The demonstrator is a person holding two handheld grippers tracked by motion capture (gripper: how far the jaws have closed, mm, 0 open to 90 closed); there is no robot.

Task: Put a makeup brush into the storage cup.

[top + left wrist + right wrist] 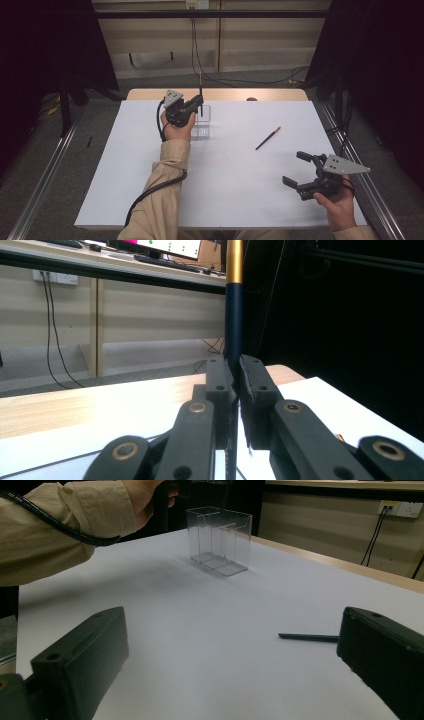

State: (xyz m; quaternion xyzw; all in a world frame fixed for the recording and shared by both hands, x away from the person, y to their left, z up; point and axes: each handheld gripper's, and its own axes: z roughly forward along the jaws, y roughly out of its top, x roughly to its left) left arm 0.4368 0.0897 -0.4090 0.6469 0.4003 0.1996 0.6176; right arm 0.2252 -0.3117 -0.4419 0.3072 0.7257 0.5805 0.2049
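My left gripper [200, 101] is shut on a dark pencil [200, 95] with a gold band, held upright above a clear plastic holder [204, 122] with compartments. From the left gripper view the pencil [233, 315] rises straight between the two pressed jaws. A second dark pencil [268, 138] with an orange tip lies flat on the white table [240, 170], right of centre. My right gripper [296, 168] rests low at the table's front right, open and holding nothing. In the right gripper view the lying pencil [307, 637] shows ahead and the holder [219, 540] stands farther off.
A wooden strip [220, 94] borders the table's far edge. Cables [240, 80] trail on the floor behind it. Dark curtains and metal frame legs [65, 105] flank both sides. A black cable [150, 192] runs along the left sleeve.
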